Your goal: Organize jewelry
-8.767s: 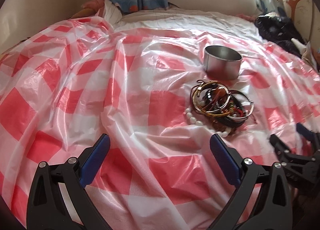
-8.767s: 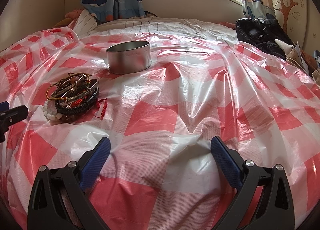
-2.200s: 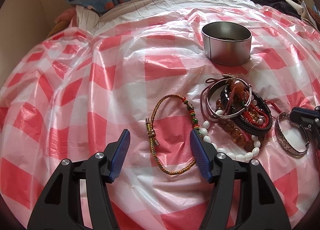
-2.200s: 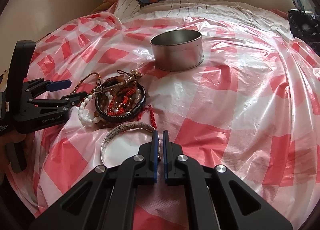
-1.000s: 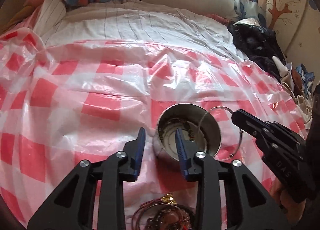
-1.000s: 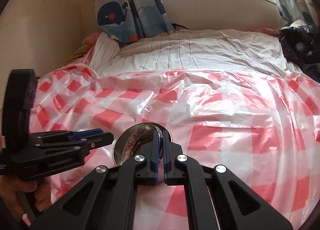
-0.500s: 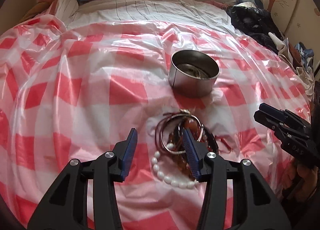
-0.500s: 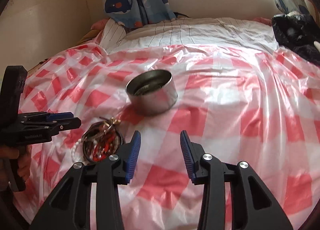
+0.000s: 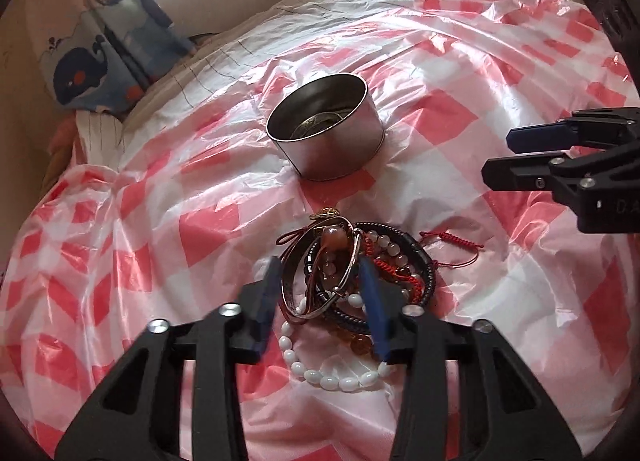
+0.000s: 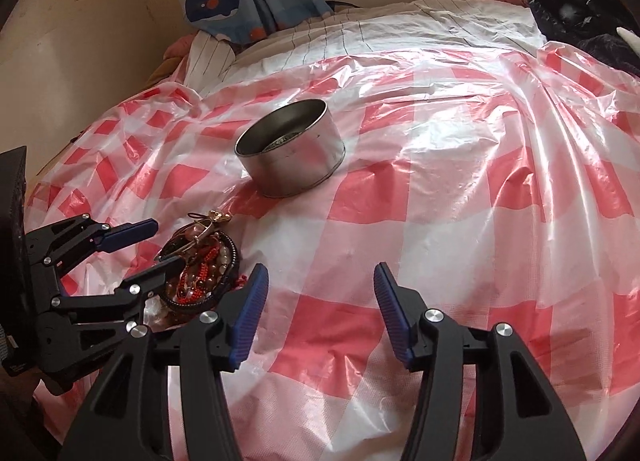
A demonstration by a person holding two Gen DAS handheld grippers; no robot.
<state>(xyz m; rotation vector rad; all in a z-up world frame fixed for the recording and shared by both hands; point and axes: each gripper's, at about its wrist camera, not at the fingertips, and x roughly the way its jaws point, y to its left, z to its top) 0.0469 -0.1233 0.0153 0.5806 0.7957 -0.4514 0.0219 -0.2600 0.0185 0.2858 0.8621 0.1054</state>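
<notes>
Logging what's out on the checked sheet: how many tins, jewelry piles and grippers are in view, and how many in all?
Tin: 1
Jewelry pile: 1 (its pieces are too tangled to count)
Grippers: 2, the left gripper and the right gripper
Total: 4

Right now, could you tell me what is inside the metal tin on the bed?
Inside the metal tin a curved piece of metal jewelry lies on the bottom. The near wall hides the rest of the floor, so anything else in there cannot be seen.
</notes>
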